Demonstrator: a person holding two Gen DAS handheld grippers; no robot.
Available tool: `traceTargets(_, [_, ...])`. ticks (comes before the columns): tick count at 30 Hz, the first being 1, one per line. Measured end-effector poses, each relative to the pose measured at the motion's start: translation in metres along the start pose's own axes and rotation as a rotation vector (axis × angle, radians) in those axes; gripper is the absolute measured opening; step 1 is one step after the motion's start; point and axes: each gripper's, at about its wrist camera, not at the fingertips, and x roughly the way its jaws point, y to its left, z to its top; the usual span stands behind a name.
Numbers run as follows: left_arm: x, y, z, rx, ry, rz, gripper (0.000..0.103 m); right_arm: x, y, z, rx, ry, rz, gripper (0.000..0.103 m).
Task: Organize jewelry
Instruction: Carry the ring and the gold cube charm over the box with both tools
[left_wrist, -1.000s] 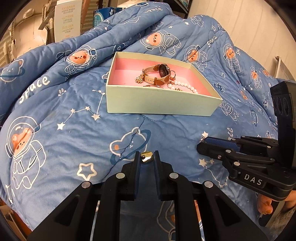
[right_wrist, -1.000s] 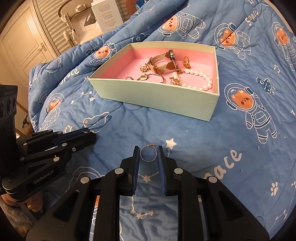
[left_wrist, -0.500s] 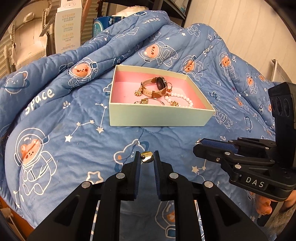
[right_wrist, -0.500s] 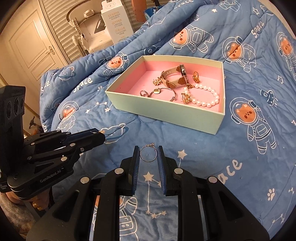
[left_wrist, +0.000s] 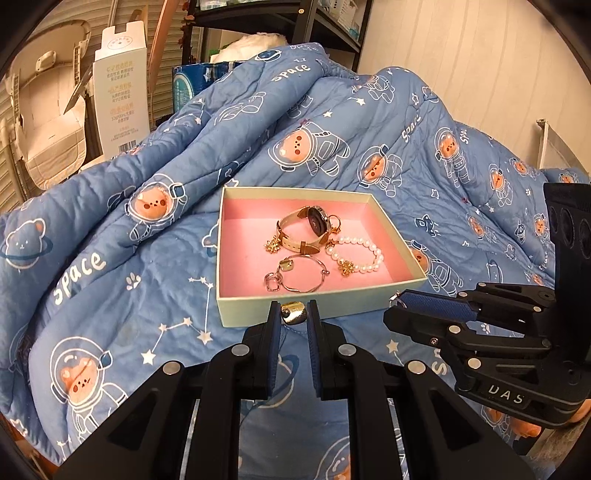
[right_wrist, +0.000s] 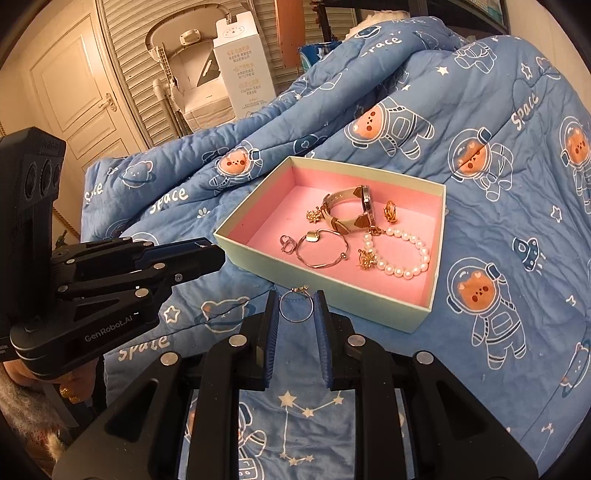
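A pale green box (left_wrist: 321, 302) (right_wrist: 413, 315) with a pink inside lies on the blue quilt. It holds a beige-strap watch (left_wrist: 308, 227) (right_wrist: 349, 208), a pearl bracelet (left_wrist: 360, 254) (right_wrist: 402, 254), a thin bangle (left_wrist: 304, 275) (right_wrist: 325, 247) and small gold pieces. My left gripper (left_wrist: 293, 314) is shut on a gold ring (left_wrist: 293, 313), held just before the box's near wall. My right gripper (right_wrist: 295, 306) is shut on a thin hoop earring (right_wrist: 295, 306), held near the box's front corner. Each gripper shows in the other's view: right gripper (left_wrist: 424, 306), left gripper (right_wrist: 199, 253).
The blue space-bear quilt (left_wrist: 110, 258) (right_wrist: 517, 184) is bunched up high behind the box. A white carton (left_wrist: 120, 88) (right_wrist: 243, 62) and a folded seat stand beyond the bed. A door (right_wrist: 77, 92) is at far left.
Both grippers have risen and tilted with their pieces, so the inside of the box shows more fully. The box and its contents have not moved.
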Motion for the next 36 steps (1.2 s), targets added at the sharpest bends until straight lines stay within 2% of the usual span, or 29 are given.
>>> traceTargets(14, [0.032,0.011,0.033,0.047,0.041,0.037,0.014,0.024,-0.011,0.031,-0.051,0.012,-0.051,0.02])
traceTargets(23, [0.062,0.013,0.053,0.078,0.097,0.052,0.014,0.054,-0.024,0.045,-0.043,0.072,-0.048,0.02])
traceTargets(36, [0.101,0.013,0.065,0.135,0.208,0.042,0.014,0.083,-0.032,0.053,-0.057,0.165,-0.018,0.02])
